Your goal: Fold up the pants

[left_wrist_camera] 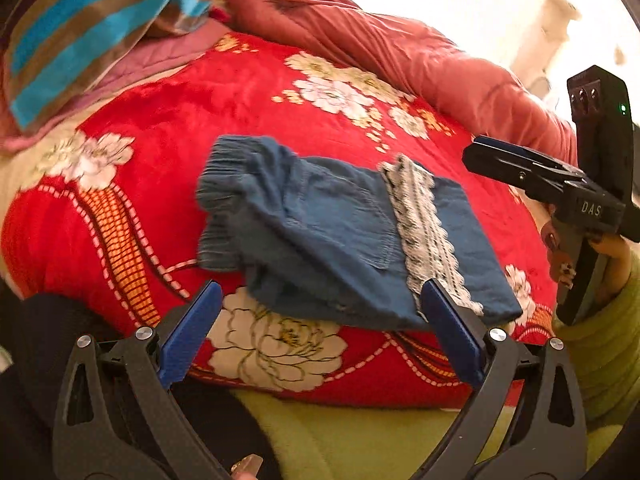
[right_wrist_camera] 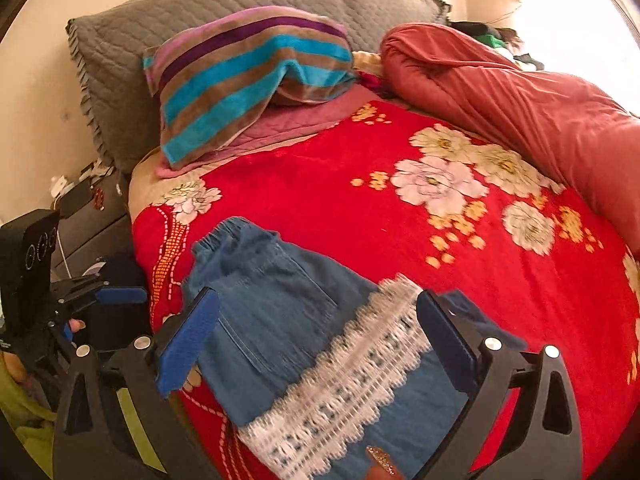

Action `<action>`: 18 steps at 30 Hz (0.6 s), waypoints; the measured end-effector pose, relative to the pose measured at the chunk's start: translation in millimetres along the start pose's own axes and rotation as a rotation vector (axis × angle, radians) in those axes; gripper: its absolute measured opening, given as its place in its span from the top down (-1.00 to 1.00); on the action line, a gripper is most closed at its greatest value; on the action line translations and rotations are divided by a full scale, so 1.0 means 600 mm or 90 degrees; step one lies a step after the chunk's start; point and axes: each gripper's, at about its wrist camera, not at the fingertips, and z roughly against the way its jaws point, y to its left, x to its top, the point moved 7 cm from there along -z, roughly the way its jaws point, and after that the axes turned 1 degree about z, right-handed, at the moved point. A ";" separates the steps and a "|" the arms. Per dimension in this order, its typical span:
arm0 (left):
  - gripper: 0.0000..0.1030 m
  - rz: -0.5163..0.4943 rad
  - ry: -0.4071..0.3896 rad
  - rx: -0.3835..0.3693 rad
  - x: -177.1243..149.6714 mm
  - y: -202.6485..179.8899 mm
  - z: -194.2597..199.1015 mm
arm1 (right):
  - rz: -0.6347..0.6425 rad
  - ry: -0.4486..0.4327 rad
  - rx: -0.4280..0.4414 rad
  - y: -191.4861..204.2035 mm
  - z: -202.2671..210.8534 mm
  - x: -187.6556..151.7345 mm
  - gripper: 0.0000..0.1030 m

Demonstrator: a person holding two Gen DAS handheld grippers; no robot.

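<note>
left gripper (left_wrist_camera: 322, 318) fingers spread, empty | right gripper (right_wrist_camera: 318, 326) likewise | one folded pants (left_wrist_camera: 336, 232) | one blanket (left_wrist_camera: 240, 92)

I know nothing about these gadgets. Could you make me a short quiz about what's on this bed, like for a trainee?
1. True or false: the left gripper is clamped on the blue pants.
2. What crosses the pants as a pale band? A) lace trim B) a leather belt C) a zipper
3. Fill in: the pants lie on a red ____ blanket.

Key: 1 false, both it and the right gripper stand open and hold nothing; 2 A; 3 flowered.
</note>
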 end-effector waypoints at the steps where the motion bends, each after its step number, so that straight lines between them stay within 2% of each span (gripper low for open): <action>1: -0.81 0.009 0.000 0.000 0.000 0.007 0.000 | 0.006 0.004 0.008 0.007 -0.009 0.006 -0.91; 8: -0.81 0.066 0.010 -0.026 -0.002 0.044 -0.013 | 0.041 0.037 0.039 0.040 -0.066 0.037 -0.91; 13: -0.81 0.073 0.021 -0.053 -0.005 0.046 -0.024 | 0.074 0.071 0.048 0.053 -0.114 0.054 -0.91; 18: -0.81 0.105 0.042 -0.111 -0.010 0.039 -0.040 | 0.106 0.105 0.076 0.074 -0.162 0.060 -0.91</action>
